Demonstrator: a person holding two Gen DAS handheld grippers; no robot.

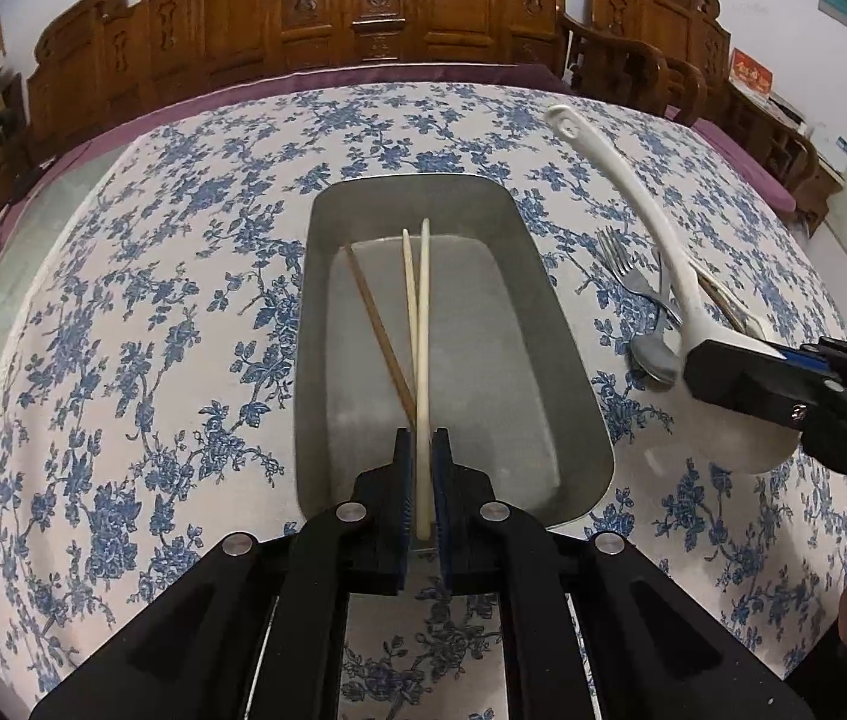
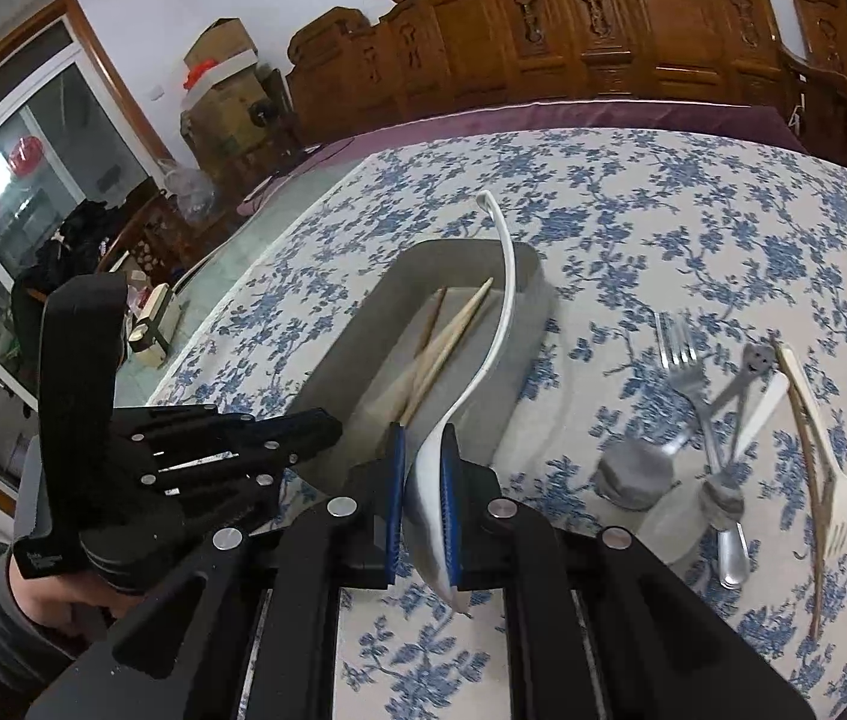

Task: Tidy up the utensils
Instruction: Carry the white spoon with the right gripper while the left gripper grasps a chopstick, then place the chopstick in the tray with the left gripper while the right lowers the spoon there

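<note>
A metal tray [image 1: 312,312] [image 2: 357,354] sits mid-table on the blue-flowered cloth. In it lie a brown chopstick [image 1: 375,324] and a cream chopstick [image 1: 410,294]. My left gripper [image 1: 422,444] is shut on a second cream chopstick [image 1: 423,330], whose far end reaches into the tray. My right gripper [image 2: 425,438] [image 1: 700,363] is shut on the bowl of a long white spoon [image 2: 504,294] [image 1: 633,204], just right of the tray; its curved handle arches over the tray's right side.
Loose on the cloth right of the tray are a metal fork [image 2: 680,354], a metal spoon [image 2: 633,474], a cream fork [image 2: 838,510] and a brown chopstick [image 2: 816,480]. Carved wooden chairs [image 1: 363,6] line the far edge. A person's hand [image 2: 45,594] holds the left gripper.
</note>
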